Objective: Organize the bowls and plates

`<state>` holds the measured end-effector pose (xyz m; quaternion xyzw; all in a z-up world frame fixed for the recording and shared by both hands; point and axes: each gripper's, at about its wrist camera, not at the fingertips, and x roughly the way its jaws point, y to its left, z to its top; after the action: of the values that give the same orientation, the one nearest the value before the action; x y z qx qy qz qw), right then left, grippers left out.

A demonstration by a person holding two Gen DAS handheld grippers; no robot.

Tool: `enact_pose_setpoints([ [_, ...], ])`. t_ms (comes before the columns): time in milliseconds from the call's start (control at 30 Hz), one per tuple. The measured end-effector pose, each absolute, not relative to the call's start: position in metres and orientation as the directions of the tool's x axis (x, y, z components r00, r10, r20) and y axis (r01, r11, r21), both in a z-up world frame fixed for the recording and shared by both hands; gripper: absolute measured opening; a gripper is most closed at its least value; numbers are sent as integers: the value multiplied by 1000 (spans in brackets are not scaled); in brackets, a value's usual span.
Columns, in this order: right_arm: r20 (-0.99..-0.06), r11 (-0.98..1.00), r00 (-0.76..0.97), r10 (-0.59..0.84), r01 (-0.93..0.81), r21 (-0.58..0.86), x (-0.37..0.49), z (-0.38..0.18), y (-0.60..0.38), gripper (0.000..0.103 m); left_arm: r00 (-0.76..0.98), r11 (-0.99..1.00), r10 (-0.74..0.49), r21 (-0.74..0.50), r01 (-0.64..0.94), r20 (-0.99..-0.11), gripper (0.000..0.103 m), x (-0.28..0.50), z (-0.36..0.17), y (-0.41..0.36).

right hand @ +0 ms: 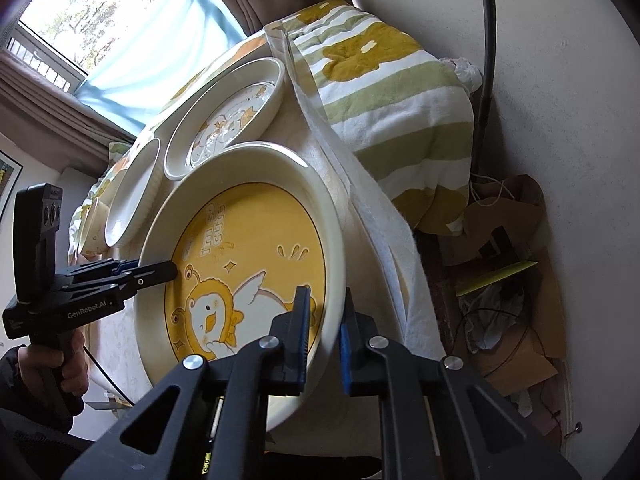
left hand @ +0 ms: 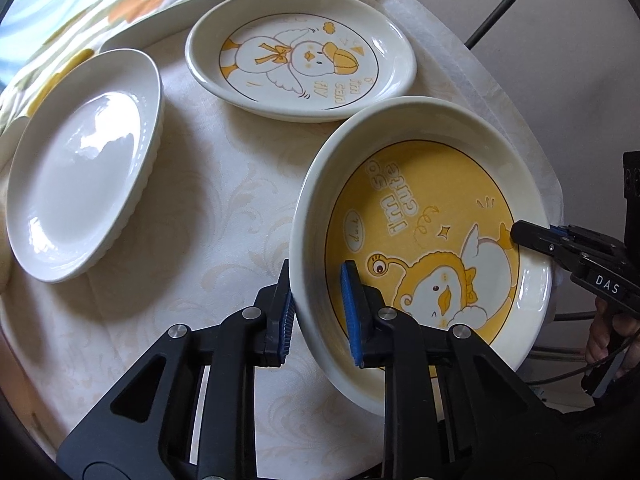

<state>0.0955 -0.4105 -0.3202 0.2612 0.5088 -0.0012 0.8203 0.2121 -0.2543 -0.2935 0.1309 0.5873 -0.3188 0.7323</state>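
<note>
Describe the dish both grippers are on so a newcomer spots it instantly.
On the cream tablecloth, nearest the right edge, sits the yellow-centred dish. The left hand-held gripper and right hand-held gripper each clamp its rim. Only it has a solid yellow base with a hooded duck.

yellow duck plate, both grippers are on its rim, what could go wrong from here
1. The left gripper and right gripper each pinch only the thin glazed rim of the yellow duck plate; it could slip or tilt if lifted unevenly.
2. The white duck plate sits close behind; a swing could knock it.
</note>
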Motion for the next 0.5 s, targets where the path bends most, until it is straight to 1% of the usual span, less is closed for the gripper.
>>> enact_pose_setpoints([
  [267,-829,896,491,269,188,403,104,-305,-403,12,140,793,-337,-200,576,-931,19,202,-281,-233],
  [500,-823,918,469,319,61,391,123,-284,-369,12,211,858,-343,-214,467,-915,19,190,-256,-180],
])
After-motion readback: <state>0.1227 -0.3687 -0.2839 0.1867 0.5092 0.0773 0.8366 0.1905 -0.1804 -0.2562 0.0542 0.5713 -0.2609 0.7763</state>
